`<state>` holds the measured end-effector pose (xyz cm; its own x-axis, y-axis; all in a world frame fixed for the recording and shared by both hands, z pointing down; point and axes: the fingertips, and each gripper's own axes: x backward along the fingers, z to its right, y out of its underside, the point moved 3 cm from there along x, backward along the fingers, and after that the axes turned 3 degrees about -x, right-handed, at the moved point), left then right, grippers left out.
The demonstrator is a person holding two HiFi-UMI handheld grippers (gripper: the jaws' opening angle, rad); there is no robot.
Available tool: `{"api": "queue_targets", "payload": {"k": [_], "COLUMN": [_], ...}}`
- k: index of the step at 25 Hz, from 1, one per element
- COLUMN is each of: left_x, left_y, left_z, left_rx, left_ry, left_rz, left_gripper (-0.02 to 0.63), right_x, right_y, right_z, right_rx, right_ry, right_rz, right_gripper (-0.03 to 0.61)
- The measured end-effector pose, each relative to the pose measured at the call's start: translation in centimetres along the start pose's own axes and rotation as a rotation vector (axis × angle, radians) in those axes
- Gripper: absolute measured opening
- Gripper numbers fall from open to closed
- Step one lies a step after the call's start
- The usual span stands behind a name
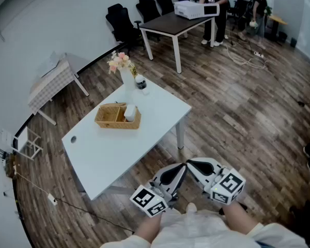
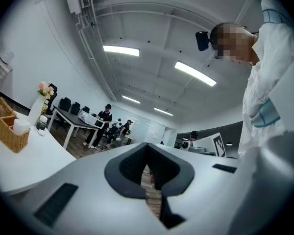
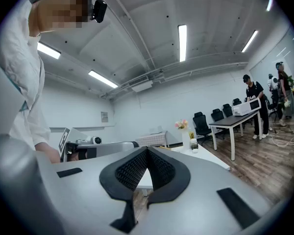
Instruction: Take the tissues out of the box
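A wicker tissue box (image 1: 116,118) with a white tissue (image 1: 129,112) standing up in it sits on the white table (image 1: 108,149). Both grippers are held low, close to my body and off the table's near corner, far from the box. My left gripper (image 1: 181,168) is shut and empty, its jaws pointing up and to the right. My right gripper (image 1: 191,164) is shut and empty too, tip to tip with the left. The left gripper view has the box (image 2: 4,124) at far left beyond the shut left gripper (image 2: 147,150). The right gripper (image 3: 146,152) shows closed pads.
A vase of flowers (image 1: 122,67) and a small jar (image 1: 140,82) stand at the table's far corner. Behind are a dark table (image 1: 173,24) with a white machine, black chairs (image 1: 121,19), a small checked table (image 1: 50,81) and people (image 1: 214,4). Cables (image 1: 245,58) lie on the wooden floor.
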<state>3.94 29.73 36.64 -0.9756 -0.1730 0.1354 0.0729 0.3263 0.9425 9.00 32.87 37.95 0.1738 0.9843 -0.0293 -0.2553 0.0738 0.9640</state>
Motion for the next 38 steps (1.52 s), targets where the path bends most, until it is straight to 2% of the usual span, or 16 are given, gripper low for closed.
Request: {"api": "queue_targets", "payload": {"k": [29,38], "left_x": [0.8,1.7], "left_y": [0.2,0.1], "left_z": [-0.9,-1.8], "left_rx": [0.027,0.043], "left_ry": [-0.005,-0.009], "left_rz": [-0.013,0.002], "left_gripper": [0.002,0.002], "right_x": [-1.0,-2.2], "right_y": [0.7,1.0], "right_z": [-0.2,-0.6], "right_rx": [-0.021,-0.045], "right_ry": [-0.005,-0.034], "right_rz": [-0.026,-0.023], "right_gripper": [0.031,0.031]}}
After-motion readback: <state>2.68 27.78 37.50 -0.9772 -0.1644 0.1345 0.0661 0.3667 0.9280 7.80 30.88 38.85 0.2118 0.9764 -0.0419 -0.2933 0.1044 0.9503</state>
